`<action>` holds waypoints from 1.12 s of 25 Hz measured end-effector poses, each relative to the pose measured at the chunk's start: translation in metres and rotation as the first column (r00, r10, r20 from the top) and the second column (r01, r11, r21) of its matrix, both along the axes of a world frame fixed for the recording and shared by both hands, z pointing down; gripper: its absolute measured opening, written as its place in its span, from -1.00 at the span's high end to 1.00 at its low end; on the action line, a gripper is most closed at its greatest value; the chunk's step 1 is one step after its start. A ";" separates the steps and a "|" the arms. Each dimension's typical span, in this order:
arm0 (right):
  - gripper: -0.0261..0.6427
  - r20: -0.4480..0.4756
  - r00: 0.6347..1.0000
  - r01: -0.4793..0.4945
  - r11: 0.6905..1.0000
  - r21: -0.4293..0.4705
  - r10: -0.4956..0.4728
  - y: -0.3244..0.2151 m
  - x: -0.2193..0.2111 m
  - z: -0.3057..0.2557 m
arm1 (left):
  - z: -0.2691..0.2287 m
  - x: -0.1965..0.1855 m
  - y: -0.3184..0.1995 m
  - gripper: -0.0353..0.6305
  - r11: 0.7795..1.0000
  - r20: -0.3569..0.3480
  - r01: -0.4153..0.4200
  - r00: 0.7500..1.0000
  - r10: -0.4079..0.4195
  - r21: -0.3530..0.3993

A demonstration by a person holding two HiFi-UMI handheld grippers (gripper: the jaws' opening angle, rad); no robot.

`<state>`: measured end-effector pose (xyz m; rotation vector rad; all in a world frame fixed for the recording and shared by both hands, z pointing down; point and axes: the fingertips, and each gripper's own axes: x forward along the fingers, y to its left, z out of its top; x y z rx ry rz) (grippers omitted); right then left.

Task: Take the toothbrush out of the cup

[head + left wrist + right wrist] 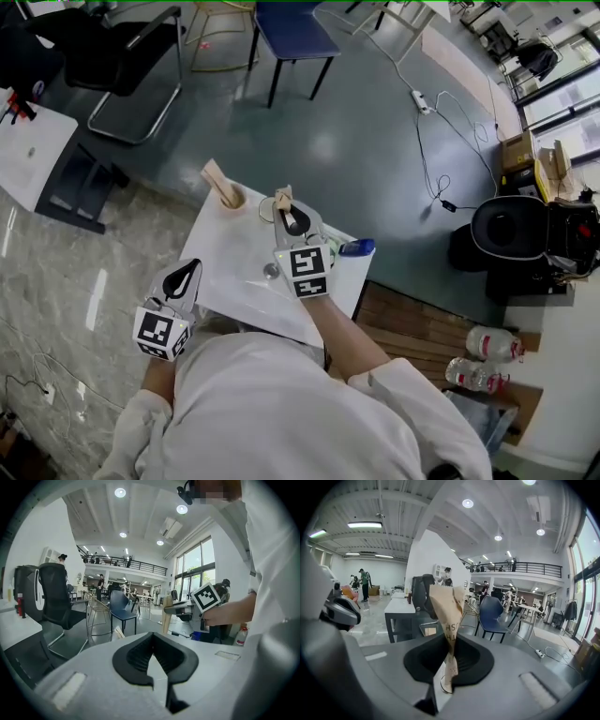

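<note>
Left tongs (pixel 182 279): clenched on nothing, positioned at the left edge of the white counter (pixel 234 258). Tan cup (pixel 232 199): stands at the counter's far edge and contains a second wrapped item (pixel 217 178). Right tongs (pixel 294 221): clenched on the paper-wrapped toothbrush (pixel 283 199), which is held upright, outside the cup, to its right.

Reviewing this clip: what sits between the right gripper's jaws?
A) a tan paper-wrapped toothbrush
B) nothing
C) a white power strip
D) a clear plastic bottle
A: in the right gripper view, the jaws of the right gripper pinch the tan paper-wrapped toothbrush.
</note>
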<state>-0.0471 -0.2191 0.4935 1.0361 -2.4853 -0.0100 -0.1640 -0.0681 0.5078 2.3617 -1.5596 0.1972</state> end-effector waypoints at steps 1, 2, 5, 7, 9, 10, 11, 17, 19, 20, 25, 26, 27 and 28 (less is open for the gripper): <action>0.83 0.004 1.000 0.001 1.000 0.002 -0.001 0.001 0.001 -0.003 | 0.001 0.002 -0.003 0.88 1.000 -0.001 -0.005 1.000 0.005 -0.001; 0.83 0.008 1.000 0.003 1.000 0.004 -0.003 0.002 0.003 -0.006 | 0.002 0.003 -0.006 0.88 1.000 -0.001 -0.009 1.000 0.009 -0.002; 0.83 0.022 1.000 0.008 1.000 0.011 -0.009 0.006 0.007 -0.014 | 0.007 0.008 -0.015 0.88 1.000 0.000 -0.021 1.000 0.021 -0.006; 0.83 0.033 0.999 0.010 1.000 0.014 -0.010 0.010 0.010 -0.021 | 0.012 0.011 -0.020 0.88 1.000 0.001 -0.029 1.000 0.029 -0.012; 0.83 0.044 0.999 0.011 1.000 0.019 -0.011 0.014 0.015 -0.027 | 0.016 0.014 -0.025 0.88 0.999 0.002 -0.037 0.999 0.038 -0.018; 0.83 0.050 0.999 0.012 1.000 0.022 -0.013 0.015 0.017 -0.031 | 0.018 0.016 -0.028 0.88 0.999 0.002 -0.041 0.999 0.041 -0.021; 0.83 0.055 0.998 0.014 1.000 0.025 -0.015 0.017 0.018 -0.034 | 0.019 0.017 -0.032 0.88 0.999 0.002 -0.044 0.999 0.044 -0.024; 0.83 0.075 0.997 0.018 0.999 0.037 -0.021 0.029 0.027 -0.050 | 0.034 0.020 -0.048 0.87 0.997 0.004 -0.053 0.999 0.053 -0.051; 0.83 0.078 0.997 0.016 0.999 0.042 -0.019 0.033 0.031 -0.055 | 0.039 0.019 -0.054 0.87 0.997 0.005 -0.054 0.999 0.054 -0.063; 0.83 0.079 0.997 0.014 0.999 0.044 -0.017 0.035 0.033 -0.057 | 0.041 0.019 -0.056 0.87 0.996 0.005 -0.054 0.999 0.054 -0.068; 0.83 0.082 0.997 0.007 0.999 0.053 -0.011 0.042 0.039 -0.065 | 0.059 0.013 -0.072 0.87 0.993 0.007 -0.055 0.998 0.056 -0.102; 0.83 0.083 0.996 0.006 0.999 0.053 -0.010 0.043 0.040 -0.067 | 0.064 0.011 -0.075 0.87 0.992 0.007 -0.054 0.998 0.055 -0.110; 0.83 0.084 0.996 0.003 0.998 0.055 -0.008 0.044 0.041 -0.069 | 0.068 0.010 -0.079 0.87 0.992 0.007 -0.051 0.999 0.052 -0.118; 0.83 0.086 0.996 0.000 0.998 0.057 -0.005 0.046 0.042 -0.071 | 0.072 0.009 -0.082 0.87 0.991 0.006 -0.048 0.999 0.049 -0.125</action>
